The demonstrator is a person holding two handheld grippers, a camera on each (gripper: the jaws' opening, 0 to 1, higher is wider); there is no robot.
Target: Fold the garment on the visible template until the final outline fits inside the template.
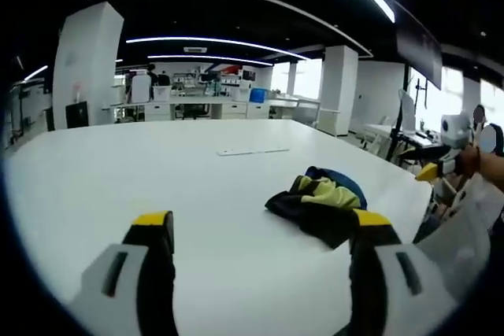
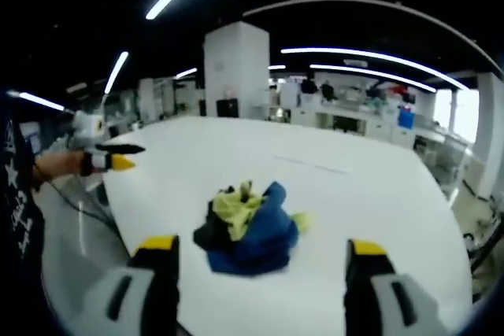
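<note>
A: Blue, yellow-green and black cloth, bunched in a crumpled heap: the garment (image 2: 248, 226). Lay on the white table (image 2: 378, 194), near its edge, just ahead of both tools.

B: Held by anything?

A: No. Left gripper (image 1: 260, 227): released, jaws spread wide above the tabletop, nothing between them. Kept the heap off toward the right-hand jaw, apart from it. Right gripper (image 2: 261, 251): likewise let go, jaws wide, poised just in front of the heap. Looked clear of the cloth, though hard to tell for certain.

B: And the template (image 1: 253, 149)?

A: Probably the faint thin outline further in on the table, well apart from the heap. Too pale to be sure of.

B: Which step, then?

A: Judged to be the very start. Nothing spread, nothing folded, no outline yet to hold against the template.

B: Next move?

A: Called for closing in on the heap and pinching two separate edges, perhaps a hem or the shoulders, hard to pick out in that bundle. Then lifting, opening out and laying flat over the template before any fold. Needed care not to drag cloth over the near edge.
</note>
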